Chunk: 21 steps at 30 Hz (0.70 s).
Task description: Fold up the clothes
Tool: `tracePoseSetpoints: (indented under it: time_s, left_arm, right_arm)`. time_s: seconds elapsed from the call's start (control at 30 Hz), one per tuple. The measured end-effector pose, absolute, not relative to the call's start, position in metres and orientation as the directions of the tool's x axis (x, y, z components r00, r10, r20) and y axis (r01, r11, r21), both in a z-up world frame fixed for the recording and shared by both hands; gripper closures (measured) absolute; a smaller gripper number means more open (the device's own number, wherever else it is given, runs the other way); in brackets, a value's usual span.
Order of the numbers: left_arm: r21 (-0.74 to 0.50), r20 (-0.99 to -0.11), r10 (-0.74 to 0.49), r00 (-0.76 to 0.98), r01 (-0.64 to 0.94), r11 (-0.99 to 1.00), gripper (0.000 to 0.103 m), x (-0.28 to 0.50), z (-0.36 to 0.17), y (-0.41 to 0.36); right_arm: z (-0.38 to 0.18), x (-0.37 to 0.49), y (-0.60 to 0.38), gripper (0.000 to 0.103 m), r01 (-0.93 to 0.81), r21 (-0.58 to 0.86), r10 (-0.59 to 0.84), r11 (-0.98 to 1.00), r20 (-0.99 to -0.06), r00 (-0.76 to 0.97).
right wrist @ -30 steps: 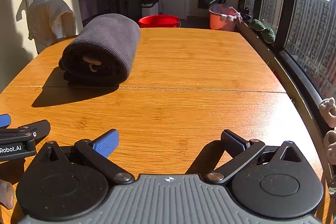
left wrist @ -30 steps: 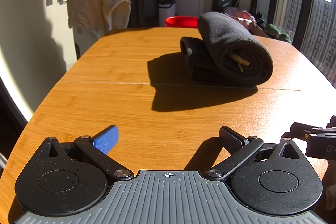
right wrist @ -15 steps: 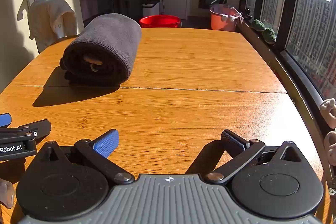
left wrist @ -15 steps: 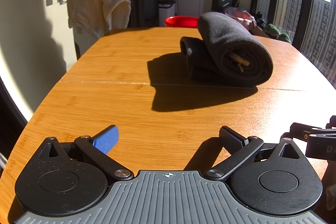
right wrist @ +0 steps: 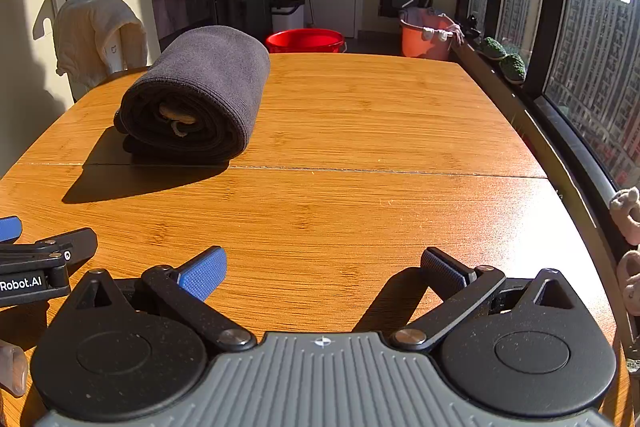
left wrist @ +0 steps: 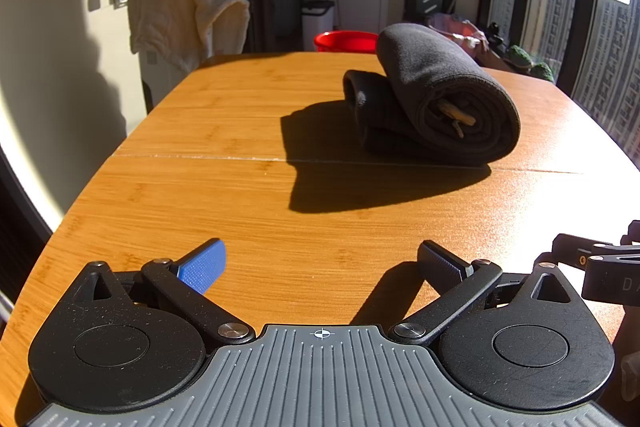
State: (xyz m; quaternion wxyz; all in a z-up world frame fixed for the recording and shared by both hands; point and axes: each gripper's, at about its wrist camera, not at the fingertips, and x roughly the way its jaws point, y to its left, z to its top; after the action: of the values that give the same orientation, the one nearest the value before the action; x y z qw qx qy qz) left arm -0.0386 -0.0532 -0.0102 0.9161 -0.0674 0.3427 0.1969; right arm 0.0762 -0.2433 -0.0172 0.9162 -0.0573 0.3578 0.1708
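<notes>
I found both the left gripper (left wrist: 320, 263) and right gripper (right wrist: 323, 267) released, well short of the rolled dark garment (right wrist: 200, 95) on the table (right wrist: 360, 131).

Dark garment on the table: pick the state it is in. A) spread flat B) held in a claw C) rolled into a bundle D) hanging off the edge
C: the dark garment lies as a rolled bundle on the wooden table, its spiral end showing, apart from both open claws.

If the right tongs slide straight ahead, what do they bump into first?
Probably nothing: the right tongs point over bare table. The rolled dark garment lies off to their left. Depth is hard to judge.
</notes>
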Motion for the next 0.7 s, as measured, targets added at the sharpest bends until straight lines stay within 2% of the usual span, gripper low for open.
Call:
tracePoseSetpoints:
  time_s: [0.7]
  left_arm:
    - [0.008,-0.654,0.312,0.689,-0.406,0.914,0.000,-0.0387,-0.0100,-0.0532]
  right_arm:
    - [-0.0173,0.0765,-0.2450,0.000,-0.365,0.018,0.281,0.931,-0.675,0.683]
